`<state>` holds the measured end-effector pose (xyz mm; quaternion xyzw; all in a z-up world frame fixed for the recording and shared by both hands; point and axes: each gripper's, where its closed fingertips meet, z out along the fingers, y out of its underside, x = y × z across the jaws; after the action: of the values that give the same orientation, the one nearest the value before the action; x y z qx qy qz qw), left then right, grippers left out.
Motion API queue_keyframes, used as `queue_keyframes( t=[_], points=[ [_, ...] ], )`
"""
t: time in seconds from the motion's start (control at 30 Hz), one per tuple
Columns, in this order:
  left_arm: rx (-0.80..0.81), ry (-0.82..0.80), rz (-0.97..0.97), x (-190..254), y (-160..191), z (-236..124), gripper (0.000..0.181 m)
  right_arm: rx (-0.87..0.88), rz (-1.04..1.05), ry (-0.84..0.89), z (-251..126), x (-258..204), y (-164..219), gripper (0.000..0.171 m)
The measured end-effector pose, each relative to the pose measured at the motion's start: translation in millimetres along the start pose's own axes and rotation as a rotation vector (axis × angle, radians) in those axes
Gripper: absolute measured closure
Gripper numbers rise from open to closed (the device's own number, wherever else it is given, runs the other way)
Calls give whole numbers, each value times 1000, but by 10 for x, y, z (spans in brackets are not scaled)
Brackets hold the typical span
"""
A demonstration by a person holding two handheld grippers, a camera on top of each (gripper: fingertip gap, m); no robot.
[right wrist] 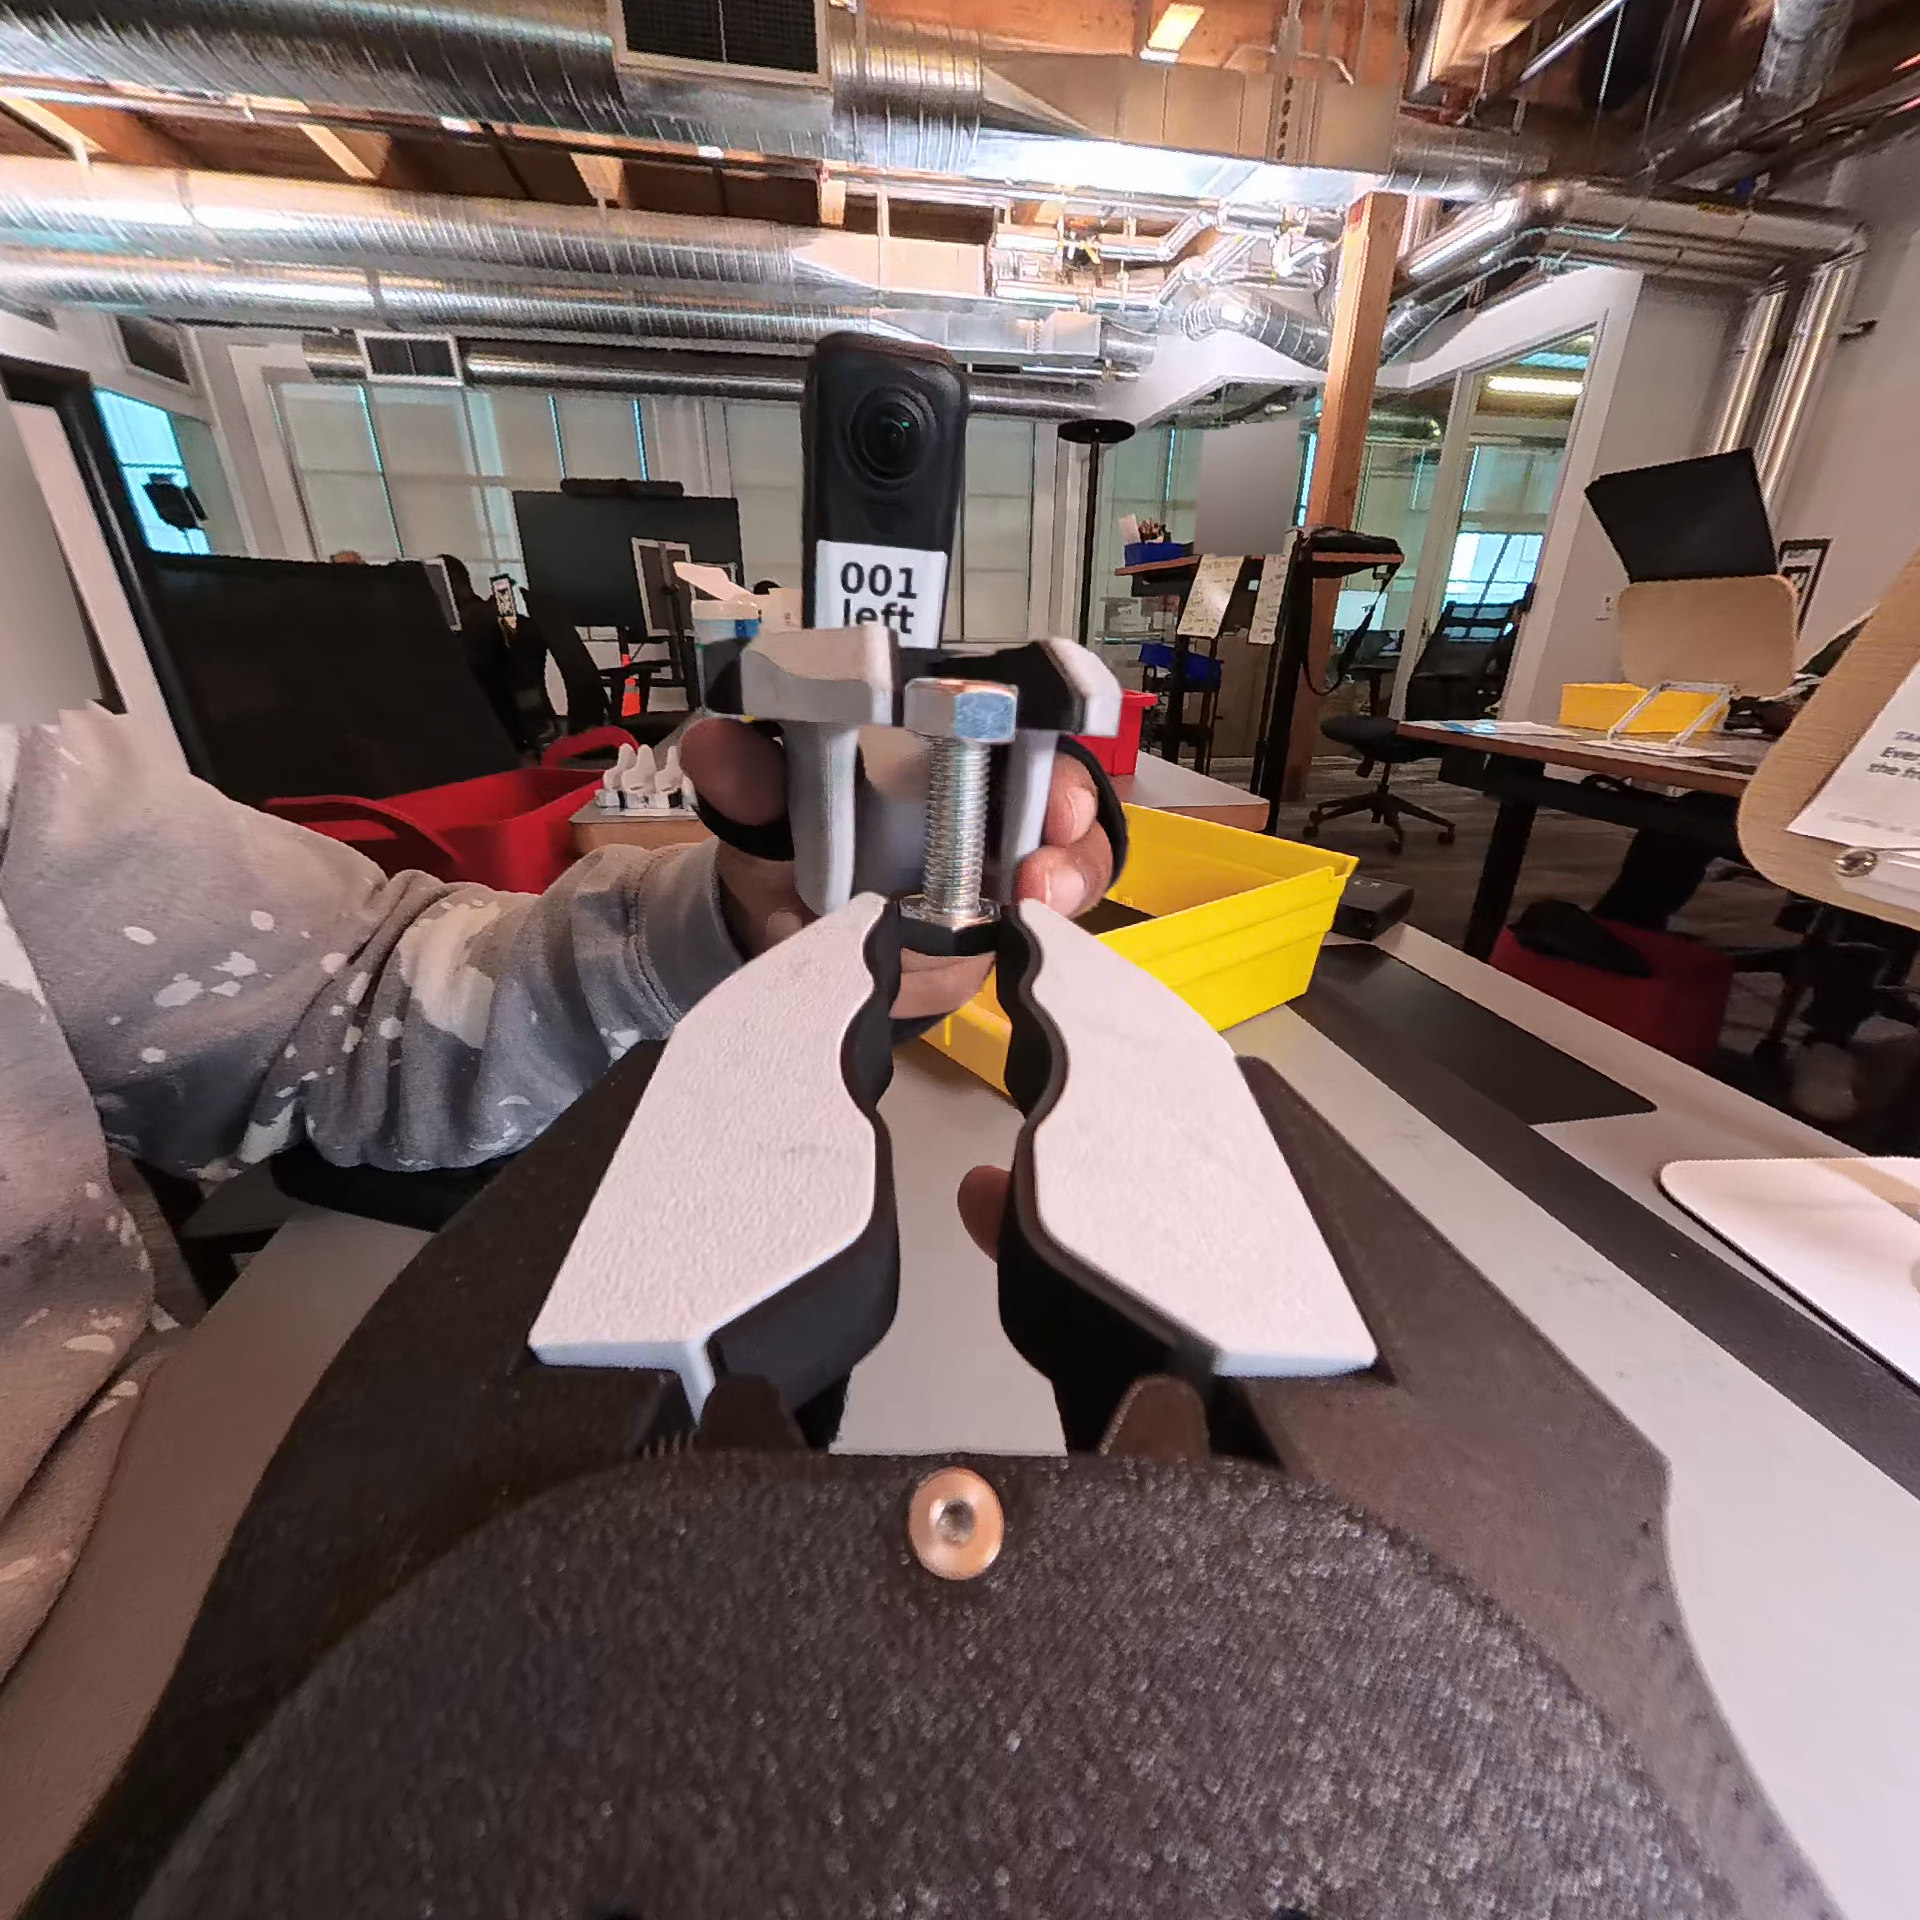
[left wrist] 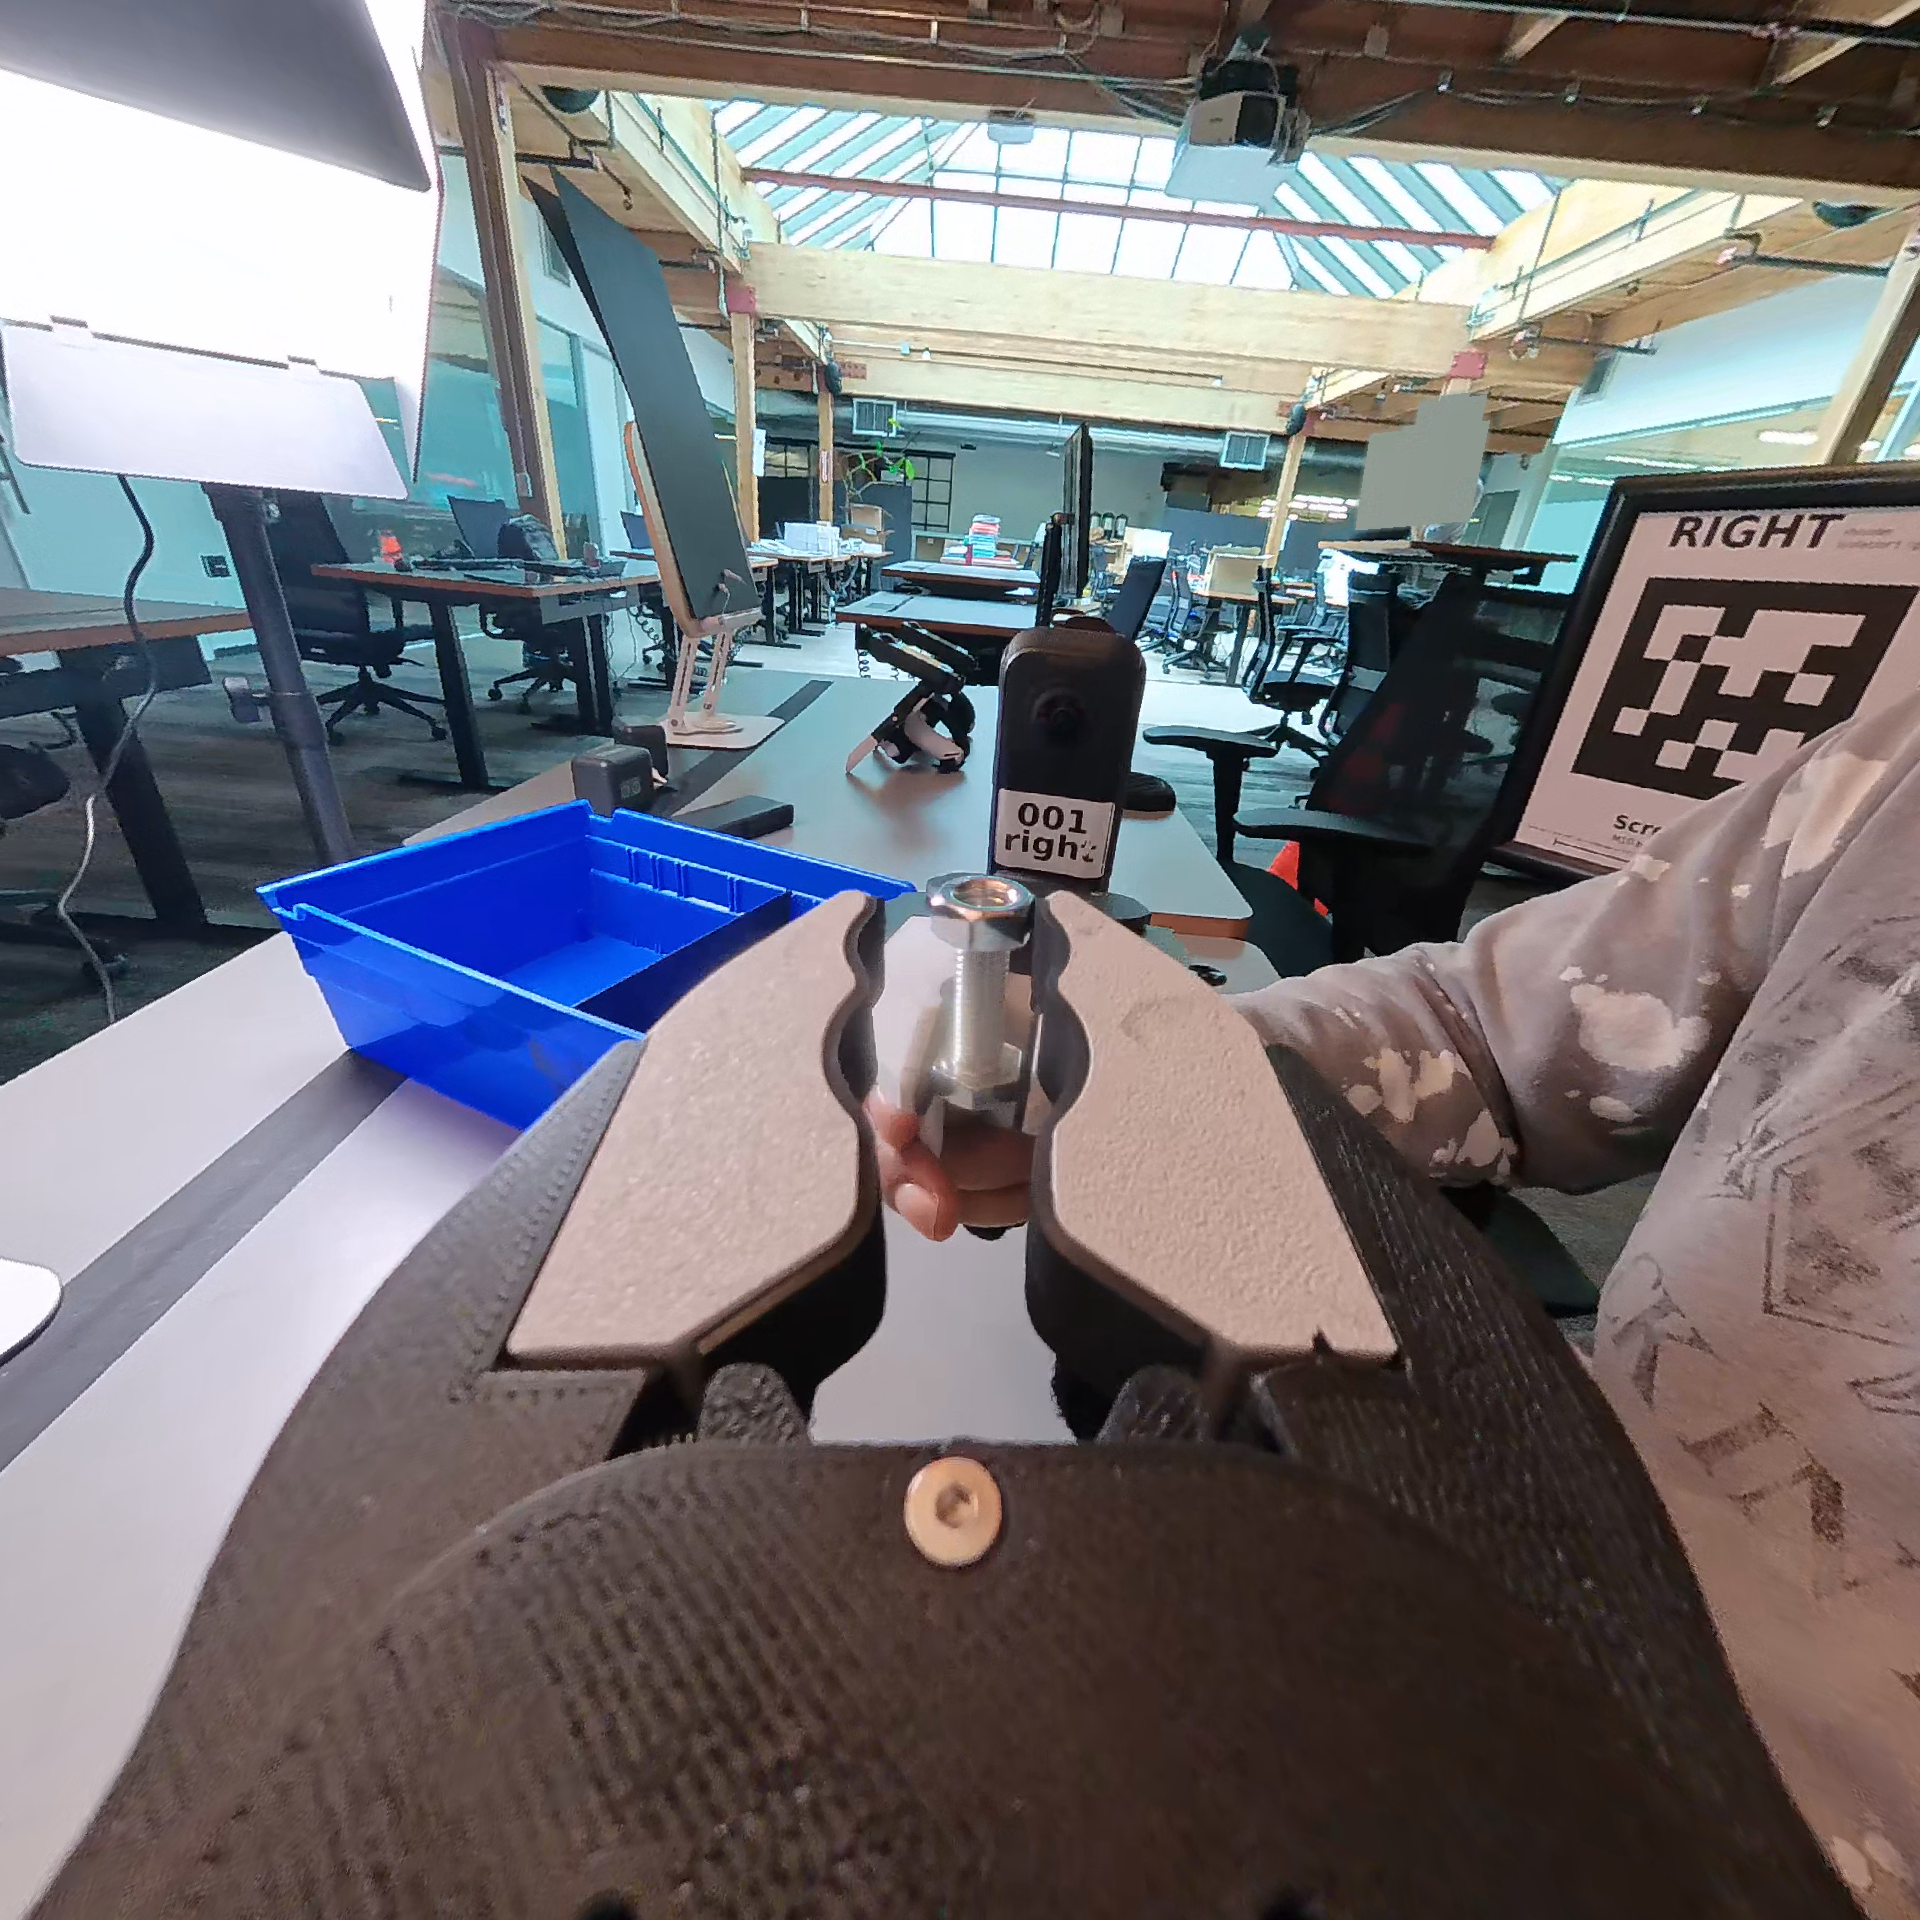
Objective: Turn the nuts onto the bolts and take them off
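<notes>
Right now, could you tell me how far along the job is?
Done: nut sits on the bolt, near its tip. In hand: left gripper clamps the bolt head, right gripper the nut. Left: most of the thread is bare; on or off, I cannot tell.

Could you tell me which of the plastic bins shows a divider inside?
The blue bin, seen in the left wrist view; the yellow bin and red bin show none.
</notes>
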<state>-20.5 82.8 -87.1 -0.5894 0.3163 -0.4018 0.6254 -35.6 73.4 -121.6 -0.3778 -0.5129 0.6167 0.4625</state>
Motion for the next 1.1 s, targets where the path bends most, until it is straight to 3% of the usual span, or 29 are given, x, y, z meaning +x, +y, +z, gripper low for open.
queue_keyframes(
  t=[0.13, 0.23, 0.57, 0.67, 0.93, 1.0, 1.1],
  points=[
    [38, 34, -53, -19, -47, -44, 151, 42, 13, -34, -15, -44, -54, 153],
    [68, -28, -36, -120, -84, -106, 167, 115, 43, -68, -73, -59, -168, 153],
    [60, 8, -75, -23, -63, 9, 154, 90, 34, -30, -44, -24, -131, 153],
    [73, -105, -116, -270, -70, -101, 168, 131, 44, -67, -82, -61, -202, 153],
    [54, -29, -115, -78, -81, 8, 151, 96, 44, -21, -52, 1, -125, 153],
    [39, -117, -114, -229, -59, -38, 162, 119, 47, -50, -58, -46, -162, 153],
    [65, -119, -156, -294, -87, -117, 161, 124, 27, -68, -57, -102, -213, 153]
  ],
)
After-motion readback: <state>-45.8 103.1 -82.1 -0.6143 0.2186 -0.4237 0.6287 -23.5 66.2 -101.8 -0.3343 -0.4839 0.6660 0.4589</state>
